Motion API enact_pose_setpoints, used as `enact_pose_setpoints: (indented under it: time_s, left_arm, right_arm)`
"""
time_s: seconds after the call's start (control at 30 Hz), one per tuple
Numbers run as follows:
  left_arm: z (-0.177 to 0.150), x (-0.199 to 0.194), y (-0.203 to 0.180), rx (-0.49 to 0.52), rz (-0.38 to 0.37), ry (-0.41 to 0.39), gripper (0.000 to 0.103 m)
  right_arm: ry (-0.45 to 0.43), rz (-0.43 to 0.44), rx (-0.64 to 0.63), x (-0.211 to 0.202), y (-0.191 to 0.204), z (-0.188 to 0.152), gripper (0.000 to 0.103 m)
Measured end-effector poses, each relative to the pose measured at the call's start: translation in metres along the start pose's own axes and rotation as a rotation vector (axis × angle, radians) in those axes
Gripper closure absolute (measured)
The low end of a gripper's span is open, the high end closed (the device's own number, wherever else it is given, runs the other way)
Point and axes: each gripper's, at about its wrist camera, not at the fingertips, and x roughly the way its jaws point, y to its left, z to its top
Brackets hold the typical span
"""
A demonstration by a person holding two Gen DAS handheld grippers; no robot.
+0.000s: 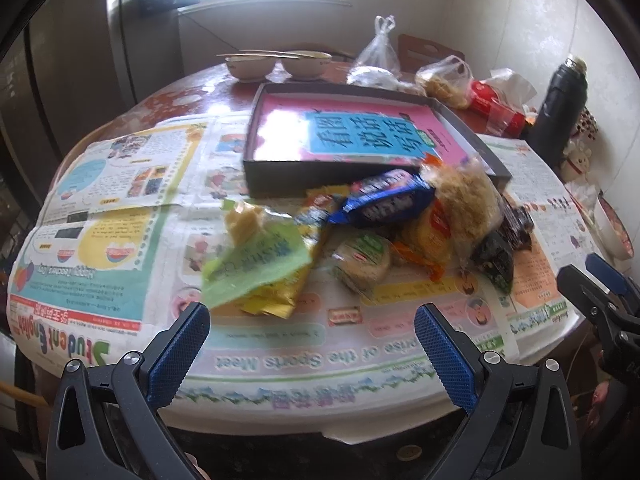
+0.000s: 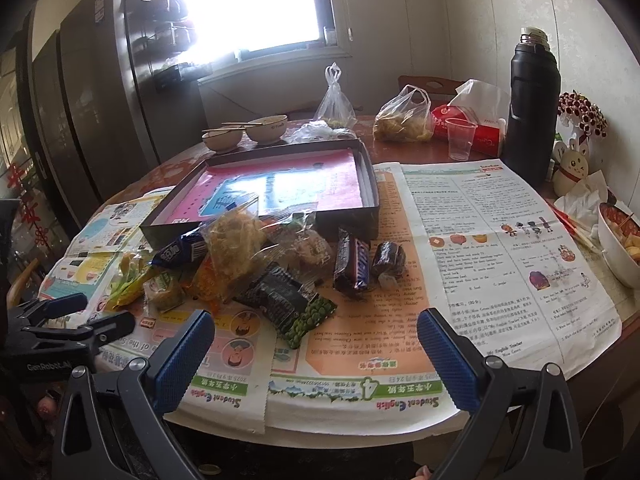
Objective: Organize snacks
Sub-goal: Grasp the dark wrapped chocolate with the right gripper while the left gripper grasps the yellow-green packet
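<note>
Left wrist view
Left tool (image 1: 312, 344): held spread wide and empty at the near edge of the bench (image 1: 208, 92), apparently poised for a first pick.
Snack pile (image 1: 360, 228): heaped on the newspaper (image 1: 120, 208) just in front of the box, so a short carry is likely intended.
Box (image 1: 344, 128): shallow, dark-walled, pink-lined, nothing in it yet.
Nearest item: a green-and-yellow packet (image 1: 256, 268) at the left of the heap.
Right tool (image 1: 596, 288): seen at the right margin, fingers apart.

Right wrist view
Right tool (image 2: 312, 344): held spread and empty over the newspaper (image 2: 480, 240).
Loose items: a chocolate bar (image 2: 352, 264) and a dark roll (image 2: 388, 260) lie apart from the heap, judged easiest to take.
Obstacles: overlapping crinkly wrappers; a plastic cup (image 2: 460, 138), flask (image 2: 532, 108) and bowls (image 2: 244, 134) stand behind and beside the box (image 2: 280, 188), clear of the path.
</note>
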Motion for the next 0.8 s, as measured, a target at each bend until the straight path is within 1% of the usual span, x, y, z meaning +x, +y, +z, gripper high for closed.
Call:
enact_pose_setpoints:
  time_s: [0.27,0.43,0.6,0.8]
  left_arm:
    - [0.011,0.005,0.035,-0.068,0.038,-0.005,0.001]
    - [0.017,0.015,0.054,-0.096,0.045,0.019,0.001]
    - [0.031,0.024,0.069,-0.157,-0.003,0.037,0.001]
    - [0.044,0.037,0.072,-0.186,-0.011,0.042,0.001]
  right_arm:
    - [-0.005,-0.015,0.037,0.008,-0.017,0.012,0.001]
    - [0.000,-0.021,0.036,0.017,-0.022,0.017,0.001]
    - [0.004,-0.031,0.036,0.023,-0.026,0.021,0.001]
    - [0.008,-0.046,0.043,0.030,-0.033,0.026,0.001]
